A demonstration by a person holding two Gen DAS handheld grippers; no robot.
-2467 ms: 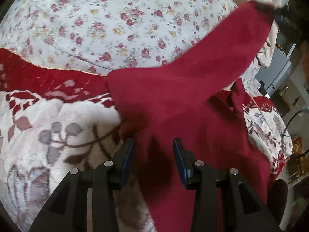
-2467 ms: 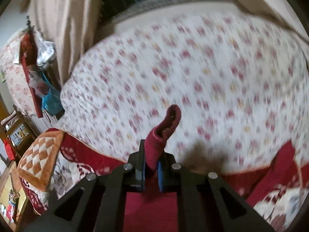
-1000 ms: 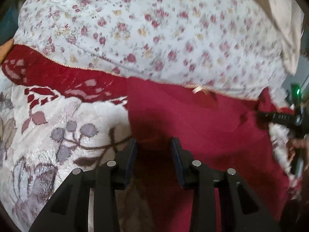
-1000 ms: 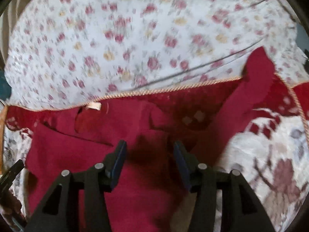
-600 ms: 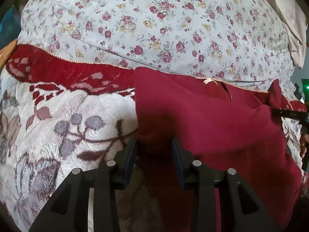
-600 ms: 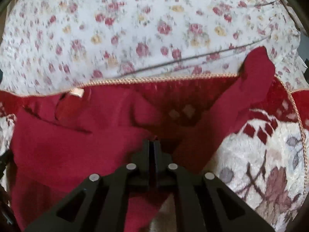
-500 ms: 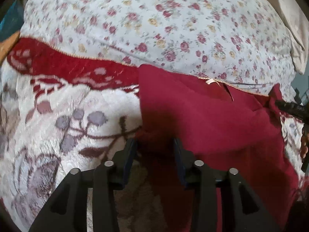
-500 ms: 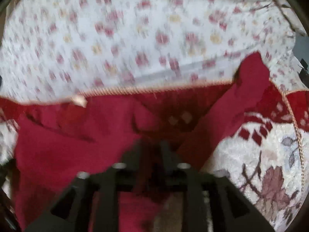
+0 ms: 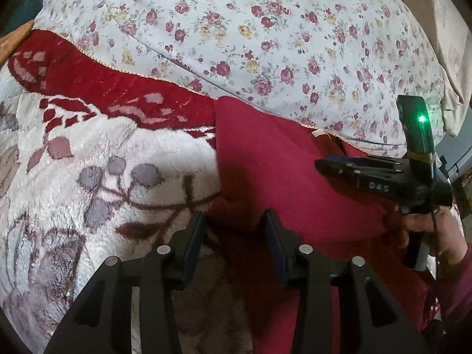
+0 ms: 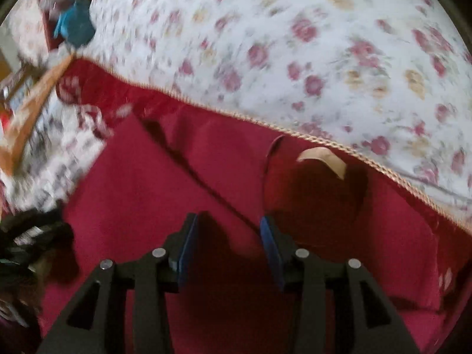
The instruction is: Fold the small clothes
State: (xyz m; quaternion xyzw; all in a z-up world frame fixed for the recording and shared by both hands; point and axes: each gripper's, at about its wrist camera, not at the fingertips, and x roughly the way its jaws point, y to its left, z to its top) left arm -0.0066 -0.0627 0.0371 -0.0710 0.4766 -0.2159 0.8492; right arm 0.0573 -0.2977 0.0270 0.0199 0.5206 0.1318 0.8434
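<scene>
A dark red small top (image 9: 265, 162) lies spread on the bed, its neck label (image 10: 321, 156) toward the floral sheet. My left gripper (image 9: 236, 227) stands open at the top's left edge, cloth lying between and under its fingers without being pinched. My right gripper (image 10: 227, 230) hovers over the middle of the top just below the neck. Its jaws are closing but still apart, and a diagonal fold edge (image 10: 200, 177) runs up from between them. In the left wrist view the right gripper (image 9: 320, 165) reaches in from the right, held by a person's hand (image 9: 427, 230).
A floral white sheet (image 9: 265, 29) covers the far half of the bed. A plush blanket (image 9: 103, 147) with a red border lies under the top and to its left. An orange cushion (image 10: 29, 109) and blurred clutter sit at far left; a beige curtain (image 9: 442, 44) hangs at right.
My right gripper has swung left across the top to below the neck label, and the outstretched sleeve has left its view. It looked shut half a second ago; its jaws now stand apart. The left gripper has stayed put.
</scene>
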